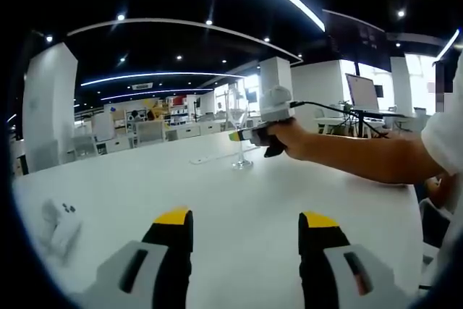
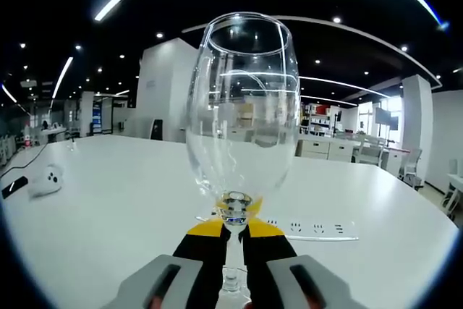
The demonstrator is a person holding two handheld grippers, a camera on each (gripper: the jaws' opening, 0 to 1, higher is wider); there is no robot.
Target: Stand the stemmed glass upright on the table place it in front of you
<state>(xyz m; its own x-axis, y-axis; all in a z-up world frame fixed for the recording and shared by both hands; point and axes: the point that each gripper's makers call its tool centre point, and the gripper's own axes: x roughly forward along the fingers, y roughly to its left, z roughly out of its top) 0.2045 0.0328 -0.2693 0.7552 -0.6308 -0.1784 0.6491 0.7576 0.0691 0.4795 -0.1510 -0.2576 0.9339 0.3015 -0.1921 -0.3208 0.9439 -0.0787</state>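
From my seat, the stemmed glass (image 2: 240, 117) is already upright: in the right gripper view its bowl rises straight above my right gripper (image 2: 233, 231), whose jaws are closed narrow on the stem just under the bowl. In the left gripper view I can see the same glass (image 1: 239, 139) standing with its foot on the white tabletop (image 1: 239, 208), out toward the far edge, with the person's hand (image 1: 289, 139) holding the right gripper (image 1: 249, 135) level against the stem. So the long axis of the glass runs vertical, and the jaws cross it from the side.

My left gripper (image 1: 246, 226) hangs over the near part of the tabletop with its jaws spread wide and nothing between them. The glass lies straight ahead of those jaws but well apart from them; the right one is the hand that has it.

I judge the standing step done, or nearly so. What the next move turns on is that vertical stem: I would open the right jaws sideways, away from it, and back off level so as not to tip the glass. A white power strip (image 2: 311, 229) lies on the tabletop just behind the glass, and a small white object (image 2: 48, 179) sits toward the left edge.
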